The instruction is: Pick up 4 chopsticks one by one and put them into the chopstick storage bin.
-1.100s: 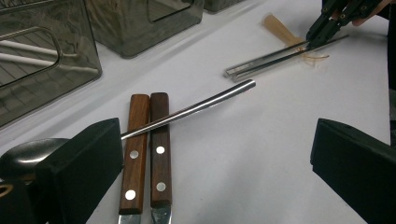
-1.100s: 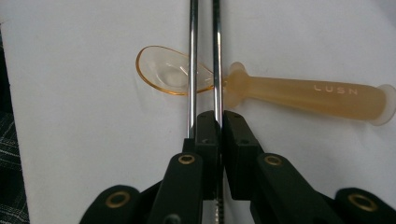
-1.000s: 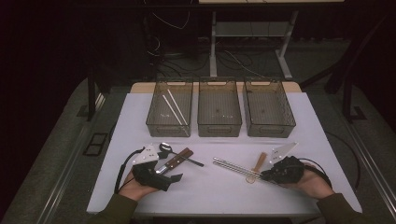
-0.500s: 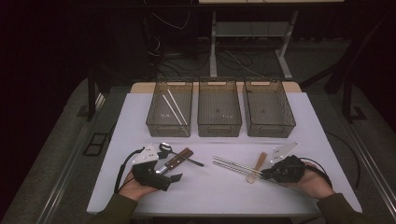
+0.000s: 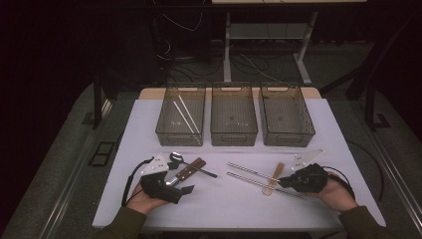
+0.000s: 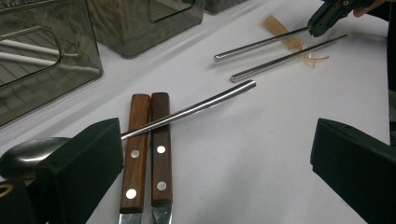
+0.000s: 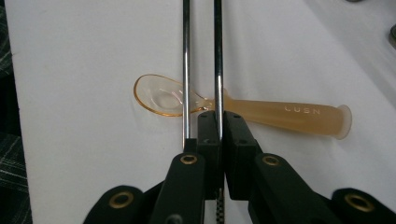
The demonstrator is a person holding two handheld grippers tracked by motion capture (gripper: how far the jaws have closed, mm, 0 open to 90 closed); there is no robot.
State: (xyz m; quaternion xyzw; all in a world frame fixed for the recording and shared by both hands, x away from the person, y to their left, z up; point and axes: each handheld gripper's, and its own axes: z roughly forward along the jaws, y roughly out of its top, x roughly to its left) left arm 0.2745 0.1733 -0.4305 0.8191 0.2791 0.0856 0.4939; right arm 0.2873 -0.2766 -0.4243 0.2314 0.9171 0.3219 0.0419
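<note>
Right gripper view looks down on the right gripper [image 7: 218, 126], whose jaws are pressed together on one metal chopstick [image 7: 218, 56]; the second metal chopstick [image 7: 186, 60] runs just beside it, outside the jaws, and both cross over an amber plastic spoon [image 7: 261, 112] that lies flat on the white table [image 7: 70, 116]. In the high view this spoon [image 5: 275, 175] is my landmark: the right gripper [image 5: 284, 182] is just beside it, on the person's right, and the held chopstick [image 5: 249, 172] reaches away from the spoon toward the middle of the table. Well apart from the spoon, on the person's left, the left gripper [image 5: 185, 188] rests with its jaws spread wide and nothing between them. In the left gripper view two knives with wooden handles [image 6: 147, 154] lie side by side between those open jaws' lines, and a metal spoon [image 6: 187, 112] lies across the handles. Behind the amber spoon stand three clear bins [image 5: 234, 117]; the leftmost one holds white chopsticks [image 5: 183, 115].
</note>
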